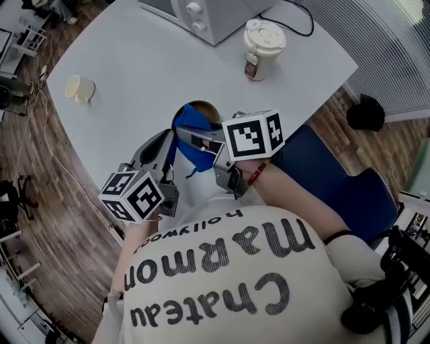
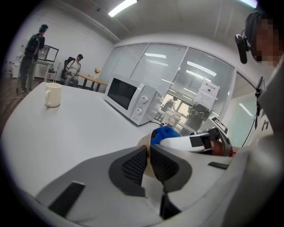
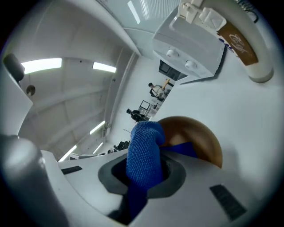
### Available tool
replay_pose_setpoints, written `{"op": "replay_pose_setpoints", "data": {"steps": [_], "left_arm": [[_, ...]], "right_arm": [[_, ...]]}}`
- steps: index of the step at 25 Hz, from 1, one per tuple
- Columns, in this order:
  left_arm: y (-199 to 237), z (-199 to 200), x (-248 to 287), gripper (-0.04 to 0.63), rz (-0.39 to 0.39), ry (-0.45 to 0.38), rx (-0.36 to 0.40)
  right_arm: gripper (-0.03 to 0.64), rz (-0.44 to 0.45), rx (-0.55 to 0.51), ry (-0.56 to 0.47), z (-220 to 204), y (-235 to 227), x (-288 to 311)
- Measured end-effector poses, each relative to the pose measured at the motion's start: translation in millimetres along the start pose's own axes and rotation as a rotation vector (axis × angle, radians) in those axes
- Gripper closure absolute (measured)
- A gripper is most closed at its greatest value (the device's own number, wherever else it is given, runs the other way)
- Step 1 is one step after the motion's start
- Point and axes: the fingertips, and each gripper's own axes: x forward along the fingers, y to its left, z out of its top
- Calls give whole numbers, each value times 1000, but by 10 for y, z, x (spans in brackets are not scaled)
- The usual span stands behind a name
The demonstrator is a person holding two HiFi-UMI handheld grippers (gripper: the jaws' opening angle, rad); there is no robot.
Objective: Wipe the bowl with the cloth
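Clamping cloth point(image 3: 143, 153) in right hand-held gripper point(image 3: 144, 172); bowl point(image 3: 202, 135) straight ahead, just beyond (cloth tail already inside); pinching bowl's near rim in left hand-held gripper point(image 2: 149, 160).

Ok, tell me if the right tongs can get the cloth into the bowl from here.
Probably yes: the right tongs hold the cloth right before the bowl, with nothing between; the left tongs pinch its rim.

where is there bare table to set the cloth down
Widest bare stretch: the table between the mug and the bowl, in front of the microwave. A smaller gap lies between bowl and paper cup. The near edge around the bowl and cloth is crowded.
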Motion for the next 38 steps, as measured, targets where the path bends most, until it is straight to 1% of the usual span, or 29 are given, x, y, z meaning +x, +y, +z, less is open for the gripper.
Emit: {"op": "replay_pose_setpoints", "data": {"steps": [5,9,18,22,27,31,33,36,38], "left_arm": [[93,-72,-22,577,29,-3,-9],[136,-44,-67,580,39,-17,-12],[174,-24,-147,580,34,-20,-23],[157,-41,-179,580,15,-6,-22],[162,-91,-272,580,-7,23,-17],[248,-180,-262,580,-4,45,-41],[282,-231,-285,581,1,52,-57],[299,-302,-309,580,7,64,-69],[315,-323,-293,580,10,73,-77]], "right_arm": [[578,-43,-21,91,-226,-161,74],[578,-81,-45,135,-316,-249,75],[578,-178,-112,149,-263,-447,-44],[578,-212,-132,138,-210,-480,-106],[578,-259,-217,115,-81,-472,-163],[578,-264,-230,106,-14,-489,-170],[578,-249,-234,72,46,-436,-184],[578,-219,-222,-26,221,-351,-240],[578,-218,-213,-77,349,-354,-291]]}}
